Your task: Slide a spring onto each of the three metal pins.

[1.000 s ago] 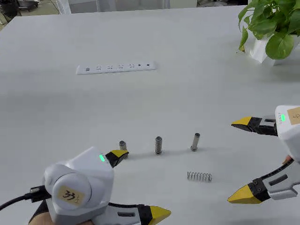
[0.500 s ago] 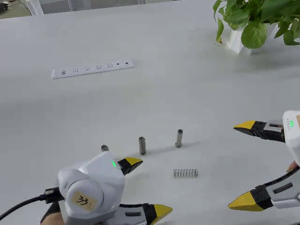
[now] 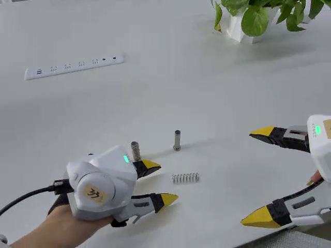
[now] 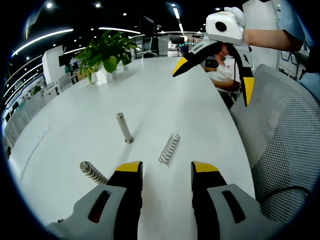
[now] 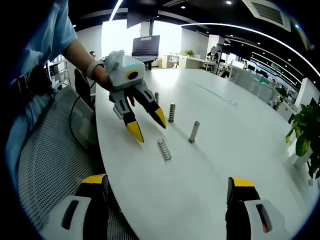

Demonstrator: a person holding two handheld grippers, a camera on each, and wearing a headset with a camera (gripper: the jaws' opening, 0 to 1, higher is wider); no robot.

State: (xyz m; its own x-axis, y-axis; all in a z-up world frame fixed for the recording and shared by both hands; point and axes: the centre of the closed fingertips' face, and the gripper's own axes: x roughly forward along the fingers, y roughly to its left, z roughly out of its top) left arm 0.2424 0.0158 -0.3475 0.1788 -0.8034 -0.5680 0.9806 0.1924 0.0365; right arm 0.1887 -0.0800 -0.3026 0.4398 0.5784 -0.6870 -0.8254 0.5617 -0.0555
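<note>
Bare metal pin (image 3: 177, 140): upright on the white table (image 3: 217, 88); reference for all entries below.
Loose spring (image 3: 185, 177): lying flat, just nearer the person than the bare pin; nothing touches it.
Sprung pin (image 3: 135, 151): upright, left of the bare pin, coil around its shaft.
Third pin (image 5: 156, 97): in line, beyond the sprung pin from the bare pin; coil cannot be told.
Left gripper (image 3: 161, 182): near, left of and nearer than the bare pin; jaws apart, empty, tips toward the loose spring.
Right gripper (image 3: 253, 177): well right of the bare pin; jaws wide apart, empty.
Power strip (image 3: 75, 66): far beyond the bare pin, leftward.
Potted plant (image 3: 253, 15): far beyond the bare pin, rightward.
</note>
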